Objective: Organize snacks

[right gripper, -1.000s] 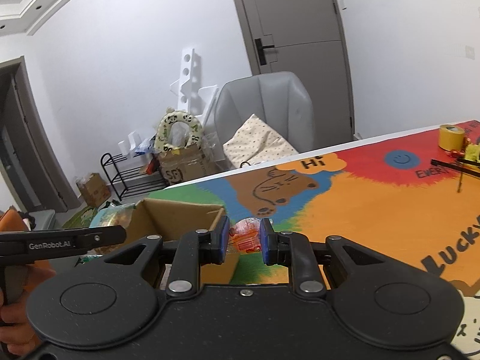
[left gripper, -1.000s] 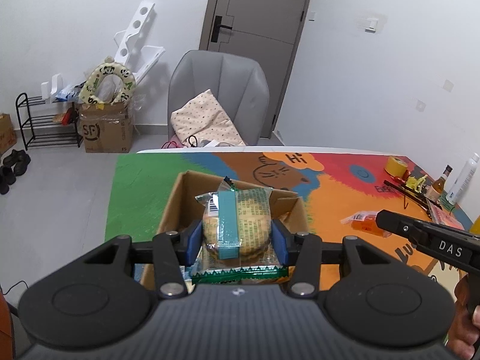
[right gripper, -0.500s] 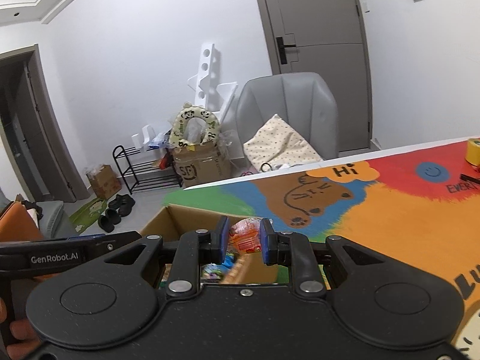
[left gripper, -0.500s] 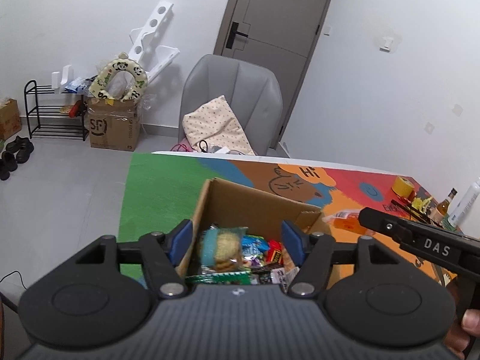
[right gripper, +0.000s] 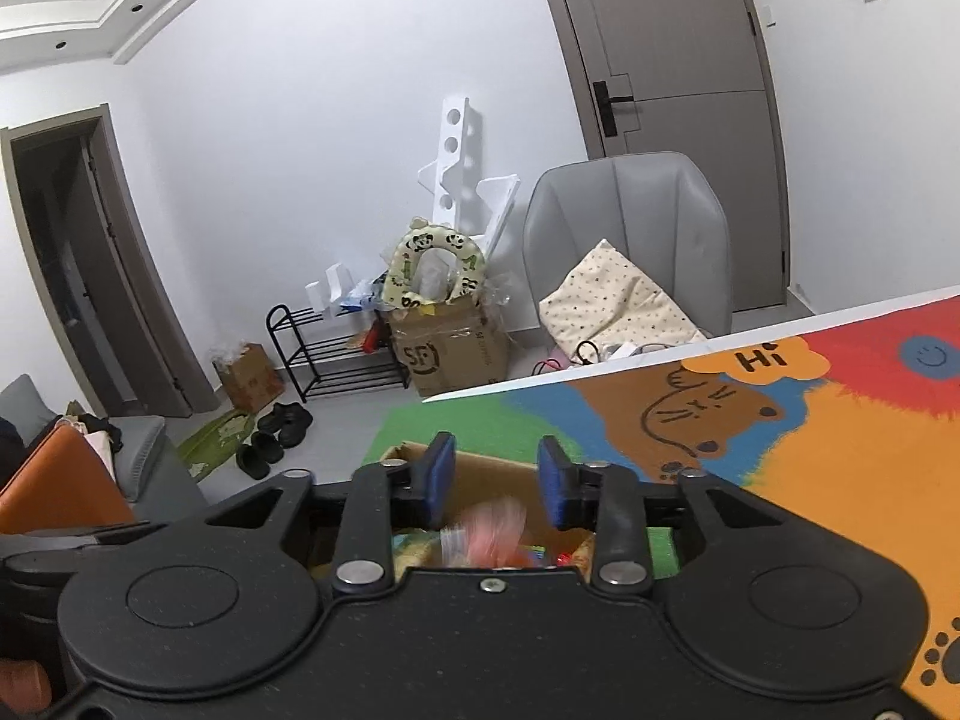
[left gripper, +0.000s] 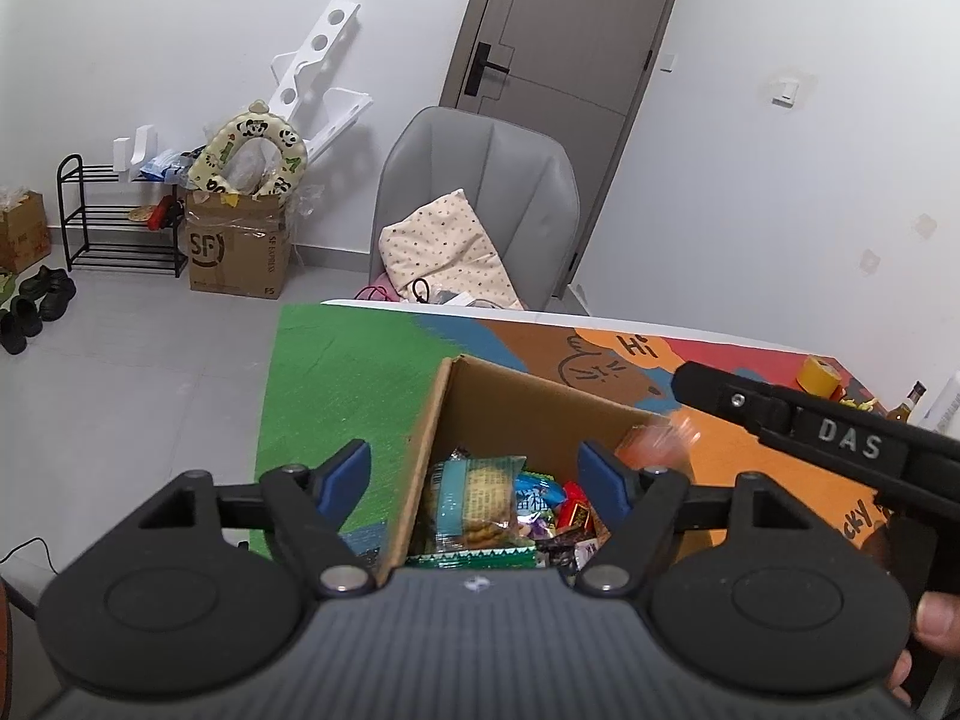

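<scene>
Table (left gripper: 336, 384): green corner and white far edge bare beyond the box.
Cardboard box (left gripper: 528, 414): open-topped, near wall cut off.
Left gripper (left gripper: 483, 480): jaws opening, released above the cracker pack (left gripper: 474, 501) lying inside.
Right gripper (right gripper: 495, 483): jaws opening; blurred pink packet (right gripper: 495, 531) below them.

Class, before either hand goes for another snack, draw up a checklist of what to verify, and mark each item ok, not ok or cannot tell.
1. Left tongs empty, jaws opening over the box: ok.
2. Cookie pack lying inside the cardboard box: ok.
3. Right tongs opening, pads off the pink snack: ok.
4. Pink snack settled in the box: cannot tell, it is blurred.
5. Box upright on the mat: ok.
6. More snacks left on the table: cannot tell.
</scene>
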Available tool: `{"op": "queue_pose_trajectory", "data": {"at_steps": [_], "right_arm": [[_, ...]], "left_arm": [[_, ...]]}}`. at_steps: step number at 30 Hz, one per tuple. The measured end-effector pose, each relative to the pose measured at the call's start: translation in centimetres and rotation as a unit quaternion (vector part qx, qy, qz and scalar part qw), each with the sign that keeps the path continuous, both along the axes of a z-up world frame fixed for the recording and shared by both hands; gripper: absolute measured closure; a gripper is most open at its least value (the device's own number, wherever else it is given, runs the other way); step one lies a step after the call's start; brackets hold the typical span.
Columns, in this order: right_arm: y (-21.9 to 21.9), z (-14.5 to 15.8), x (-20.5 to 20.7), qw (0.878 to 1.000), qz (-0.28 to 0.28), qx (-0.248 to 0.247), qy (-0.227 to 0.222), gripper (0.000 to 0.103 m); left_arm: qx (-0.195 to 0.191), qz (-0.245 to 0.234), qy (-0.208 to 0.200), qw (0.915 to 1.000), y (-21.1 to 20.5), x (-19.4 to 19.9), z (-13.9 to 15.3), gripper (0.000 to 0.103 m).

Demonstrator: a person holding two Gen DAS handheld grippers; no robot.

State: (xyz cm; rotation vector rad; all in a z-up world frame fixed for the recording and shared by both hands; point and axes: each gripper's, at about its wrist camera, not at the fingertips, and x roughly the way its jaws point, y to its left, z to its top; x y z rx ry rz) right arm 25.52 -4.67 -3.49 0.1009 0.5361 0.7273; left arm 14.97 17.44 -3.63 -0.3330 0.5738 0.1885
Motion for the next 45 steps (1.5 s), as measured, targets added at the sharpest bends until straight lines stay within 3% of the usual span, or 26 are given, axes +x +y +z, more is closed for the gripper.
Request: {"op": "queue_pose_trajectory", "data": {"at_steps": [2, 19, 27, 36, 45], "right_arm": [[-0.7, -0.1, 0.1, 1.000, -0.011, 0.002, 0.006, 0.049], [-8.3, -1.0, -0.8, 0.997, -0.076, -0.003, 0.029, 0.034], [-11.6, -0.9, -1.8, 0.994, -0.104, 0.005, 0.026, 0.025], [-14.8, -0.6, -3.9, 0.992, -0.126, 0.013, 0.018, 0.016], [-17.0, 0.0, -6.4, 0.989, -0.148, 0.013, 0.007, 0.002]], "left_arm": [[0.002, -0.001, 0.002, 1.0000, -0.3, 0.1, 0.0, 0.027], [0.030, -0.031, 0.007, 0.9991, -5.4, 0.8, 0.8, 0.016], [0.042, -0.045, 0.009, 0.9980, -7.8, 0.4, 1.4, 0.014], [0.058, -0.059, 0.006, 0.9966, -10.1, -0.8, 1.9, 0.005], [0.061, -0.077, -0.002, 0.9952, -11.6, -2.9, 2.5, 0.000]]}}
